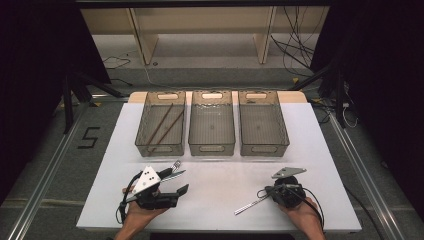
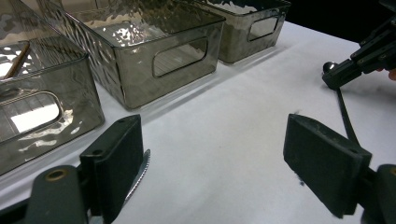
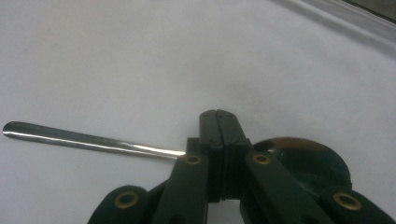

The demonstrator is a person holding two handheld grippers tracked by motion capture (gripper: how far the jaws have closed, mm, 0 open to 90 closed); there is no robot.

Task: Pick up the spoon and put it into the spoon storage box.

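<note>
My right gripper [image 1: 261, 193] [image 3: 219, 114] is shut on a metal spoon [image 1: 249, 204] just above the white table, at the front right. In the right gripper view the spoon's handle [image 3: 93, 140] sticks out to the left of the jaws and its bowl [image 3: 303, 149] to the right. My left gripper [image 1: 179, 180] [image 2: 215, 154] stands open at the front left with nothing between its jaws. A serrated knife [image 1: 176, 174] [image 2: 140, 173] lies against the outer side of one jaw. The left gripper view also shows the right gripper [image 2: 345, 70] farther off.
Three translucent grey bins stand in a row at the back: left [image 1: 140, 131], middle [image 1: 212, 148] and right [image 1: 264, 149]. The left bin holds two brown chopsticks [image 1: 162, 124]. Another small piece of cutlery [image 1: 176, 163] lies just beyond the knife.
</note>
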